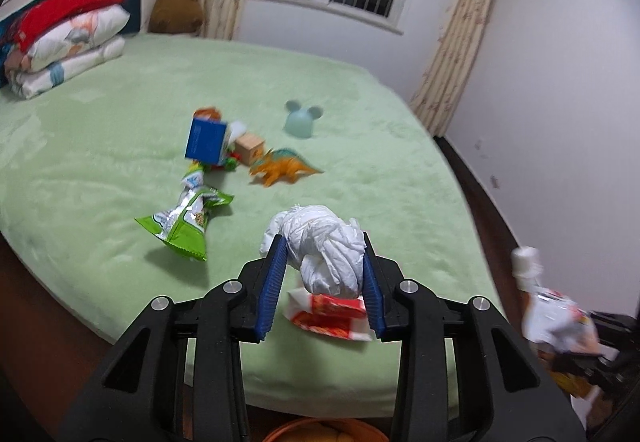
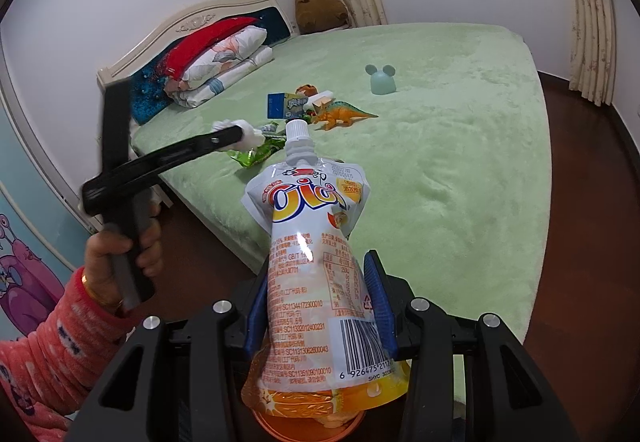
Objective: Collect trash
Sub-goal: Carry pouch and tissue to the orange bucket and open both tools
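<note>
My left gripper (image 1: 325,262) is shut on a crumpled white paper wad (image 1: 320,242), held above the near edge of the green bed (image 1: 400,182). A red-and-white wrapper (image 1: 332,316) lies under it and a green snack bag (image 1: 186,216) lies to its left. My right gripper (image 2: 320,294) is shut on an orange juice pouch (image 2: 312,262) with a white cap, held over an orange bin (image 2: 308,428). The pouch also shows at the right edge of the left wrist view (image 1: 548,306). The left gripper with its wad shows in the right wrist view (image 2: 240,132).
A blue box (image 1: 206,140), a wooden cube (image 1: 250,148), an orange dinosaur toy (image 1: 284,170) and a pale mouse-eared cup (image 1: 302,120) sit mid-bed. Pillows (image 1: 60,42) and a brown plush (image 1: 176,2) are at the headboard. Dark wood floor (image 2: 580,202) lies right of the bed.
</note>
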Tool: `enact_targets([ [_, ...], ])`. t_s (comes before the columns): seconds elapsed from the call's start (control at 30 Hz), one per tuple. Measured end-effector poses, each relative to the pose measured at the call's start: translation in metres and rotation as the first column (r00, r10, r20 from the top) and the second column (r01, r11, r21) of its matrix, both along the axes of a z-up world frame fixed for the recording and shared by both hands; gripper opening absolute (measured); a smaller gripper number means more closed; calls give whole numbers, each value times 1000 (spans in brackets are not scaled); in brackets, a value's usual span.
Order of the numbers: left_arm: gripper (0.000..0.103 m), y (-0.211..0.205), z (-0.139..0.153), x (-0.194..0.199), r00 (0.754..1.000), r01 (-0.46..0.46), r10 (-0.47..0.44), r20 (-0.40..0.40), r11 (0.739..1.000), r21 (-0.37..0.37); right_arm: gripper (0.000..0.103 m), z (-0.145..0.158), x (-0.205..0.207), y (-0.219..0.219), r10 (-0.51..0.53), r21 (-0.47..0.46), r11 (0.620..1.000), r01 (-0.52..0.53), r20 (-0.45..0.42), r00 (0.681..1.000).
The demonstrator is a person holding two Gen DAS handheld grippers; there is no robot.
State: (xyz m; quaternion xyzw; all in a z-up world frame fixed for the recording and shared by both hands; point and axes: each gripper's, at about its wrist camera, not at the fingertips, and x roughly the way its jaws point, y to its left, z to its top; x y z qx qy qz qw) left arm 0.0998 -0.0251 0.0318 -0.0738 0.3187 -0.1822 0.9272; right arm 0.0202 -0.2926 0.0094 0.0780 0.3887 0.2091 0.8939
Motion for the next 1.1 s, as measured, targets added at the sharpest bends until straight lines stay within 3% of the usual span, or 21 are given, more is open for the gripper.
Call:
enact_targets([
  [0.17, 35, 0, 16, -44, 997, 66, -67, 40, 998, 7, 44, 4, -7, 7, 10, -1, 1000, -10, 24, 1000],
  [0.33, 35, 1, 8, -81, 992, 124, -124, 23, 992, 40, 44, 1, -15, 15, 36, 7, 999, -36, 23, 999],
  [0.63, 35, 5, -54, -120, 972, 180, -171, -159, 983, 42, 44, -35, -33, 37, 108, -16, 994, -109, -73, 991],
  [0.77, 35, 4, -103, -125, 939, 203, -178, -295, 978, 55, 44, -64, -39, 44, 134, -25, 990, -139, -150, 980],
  [0.87, 35, 0, -147, -130, 893, 222, -176, -413, 973, 65, 44, -93, -42, 53, 146, -24, 988, -156, -231, 962],
  [1.1, 35, -17, -220, -133, 796, 246, -143, -588, 964, 98, 44, -173, -44, 72, 118, -73, 984, -164, -422, 899],
])
